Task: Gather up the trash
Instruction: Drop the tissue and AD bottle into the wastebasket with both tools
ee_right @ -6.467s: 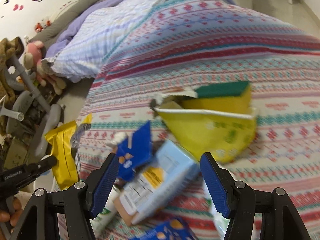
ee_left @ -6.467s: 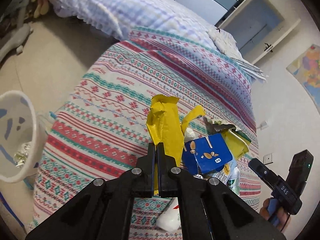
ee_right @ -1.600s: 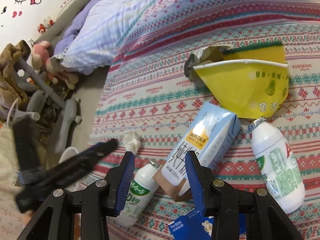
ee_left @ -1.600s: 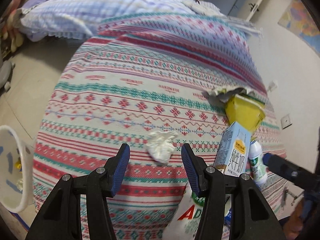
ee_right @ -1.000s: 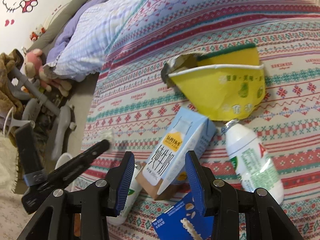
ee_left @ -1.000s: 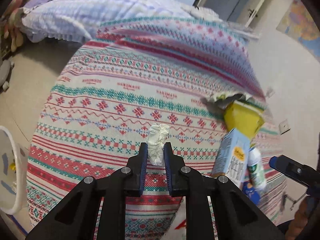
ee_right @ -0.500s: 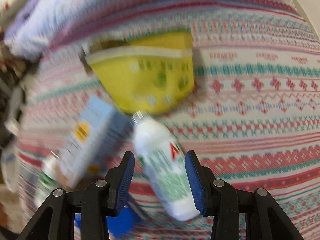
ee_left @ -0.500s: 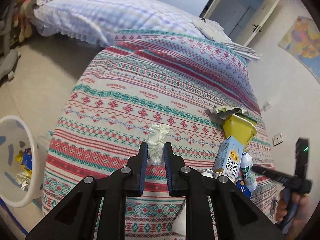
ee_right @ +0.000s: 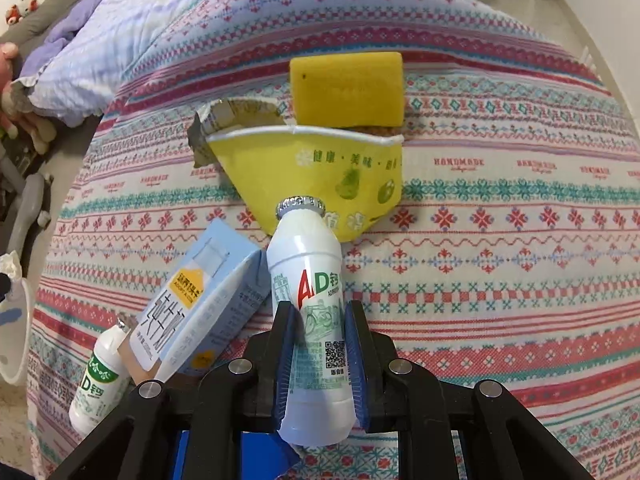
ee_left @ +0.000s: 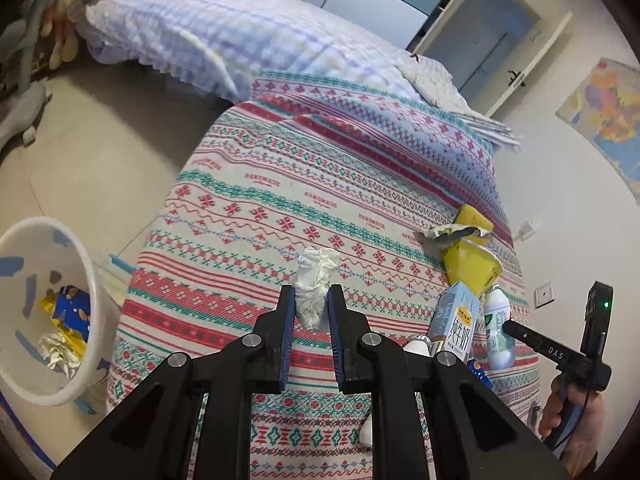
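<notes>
- The white bin [ee_left: 86, 276] is standing on the floor at the far left of the left wrist view, beside the bed [ee_left: 360, 184], already holding yellow and blue wrappers and some foil.
- The left claw [ee_left: 312, 312] is pinching the crumpled tissue [ee_left: 314, 280] between its blue pads; the wad is sticking up above the tips, so the hold looks secure but shallow.
- To finish this step well, the left claw should be carrying the tissue over the bin's open mouth before letting go, since so light a wad could drift past the rim if dropped from high.
- Further right on the bed's patterned cover, the blue milk carton [ee_right: 200, 300] is lying against a small white bottle [ee_right: 98, 384].
- The right claw [ee_right: 318, 360] is clenching the larger AD bottle [ee_right: 310, 300] around its lower body, the capped neck pointing away and touching the yellow paper cup [ee_right: 316, 164].
- In my judgement the bottle should be coming straight up, so its neck is not dragging the cup or nudging the carton.
- The yellow sponge [ee_right: 346, 88] is lying just behind the cup, still to be collected.
</notes>
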